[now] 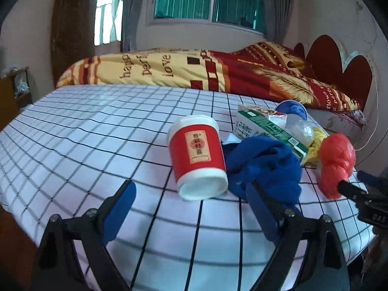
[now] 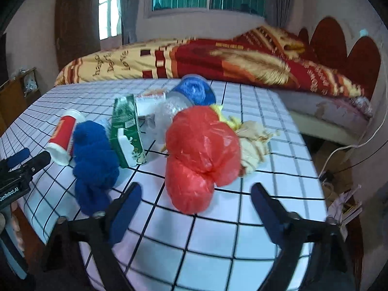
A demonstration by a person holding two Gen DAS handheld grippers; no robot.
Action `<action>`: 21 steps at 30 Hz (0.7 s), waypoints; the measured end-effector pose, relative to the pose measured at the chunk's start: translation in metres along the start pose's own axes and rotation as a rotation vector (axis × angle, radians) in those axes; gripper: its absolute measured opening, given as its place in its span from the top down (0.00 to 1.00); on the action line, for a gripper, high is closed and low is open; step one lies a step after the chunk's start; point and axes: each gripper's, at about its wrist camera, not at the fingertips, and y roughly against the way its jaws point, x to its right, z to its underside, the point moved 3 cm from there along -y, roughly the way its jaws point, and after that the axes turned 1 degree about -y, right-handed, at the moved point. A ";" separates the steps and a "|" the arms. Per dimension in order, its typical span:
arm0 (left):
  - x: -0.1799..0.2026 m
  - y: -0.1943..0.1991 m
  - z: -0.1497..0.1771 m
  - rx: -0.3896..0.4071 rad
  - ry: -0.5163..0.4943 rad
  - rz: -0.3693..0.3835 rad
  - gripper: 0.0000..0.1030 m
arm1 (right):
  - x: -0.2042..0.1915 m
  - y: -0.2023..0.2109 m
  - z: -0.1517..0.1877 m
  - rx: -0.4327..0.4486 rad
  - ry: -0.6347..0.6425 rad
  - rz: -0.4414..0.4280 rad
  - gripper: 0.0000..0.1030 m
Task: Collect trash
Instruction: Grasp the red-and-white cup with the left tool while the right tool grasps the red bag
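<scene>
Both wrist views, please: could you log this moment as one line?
left gripper: open, facing red cup | right gripper: open, facing red bag | held: nothing

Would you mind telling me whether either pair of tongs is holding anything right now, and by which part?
Nothing is held. The left tongs stand open before the red cup; the right tongs stand open before the red bag.

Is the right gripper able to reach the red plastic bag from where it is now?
Probably yes. The right gripper is open, and the red plastic bag lies straight ahead of it at the near side of the pile, with only checked tablecloth before it.
</scene>
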 end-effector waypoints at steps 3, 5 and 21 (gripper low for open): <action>0.005 -0.014 -0.006 -0.021 -0.023 0.002 0.15 | -0.001 -0.015 -0.003 -0.035 -0.014 -0.006 0.20; 0.005 -0.020 -0.009 -0.037 -0.026 0.012 0.18 | -0.002 -0.022 -0.004 -0.053 -0.017 -0.012 0.25; -0.007 0.012 -0.006 0.001 -0.059 0.068 0.43 | -0.011 0.020 0.009 0.018 -0.015 -0.063 0.69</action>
